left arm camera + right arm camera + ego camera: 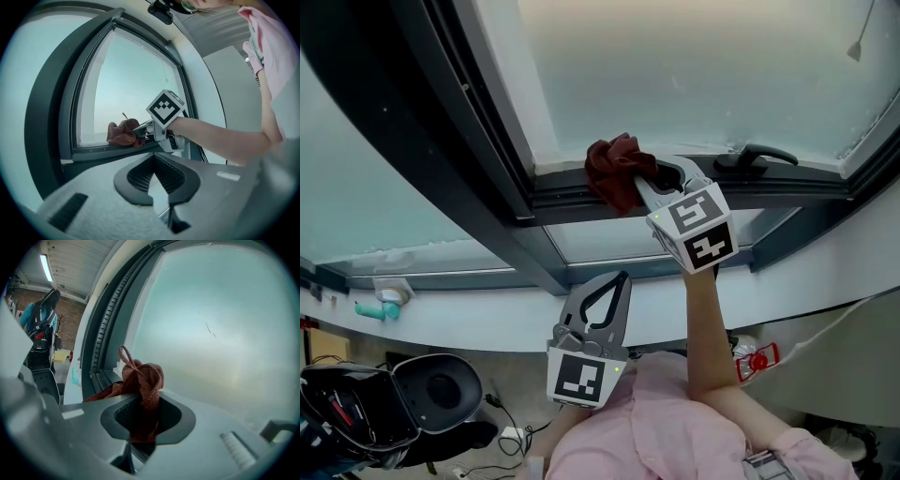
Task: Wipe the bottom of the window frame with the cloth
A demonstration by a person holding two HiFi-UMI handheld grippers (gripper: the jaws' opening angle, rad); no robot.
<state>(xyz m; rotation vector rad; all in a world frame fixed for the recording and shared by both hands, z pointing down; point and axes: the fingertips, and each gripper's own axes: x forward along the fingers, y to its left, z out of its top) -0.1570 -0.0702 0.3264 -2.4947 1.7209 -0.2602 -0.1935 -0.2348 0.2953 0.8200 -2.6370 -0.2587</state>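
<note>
A dark red cloth lies bunched on the bottom rail of the dark window frame, against the frosted glass. My right gripper is shut on the cloth from the right. In the right gripper view the cloth fills the jaws of that gripper, beside the frame's channel. My left gripper hangs lower, below the sill, shut with nothing in it. The left gripper view looks past its own closed jaws at the cloth and the right gripper on the rail.
A black window handle sits on the rail just right of the right gripper. A teal object rests on the white sill at the left. Below stand a black scooter seat and a red item.
</note>
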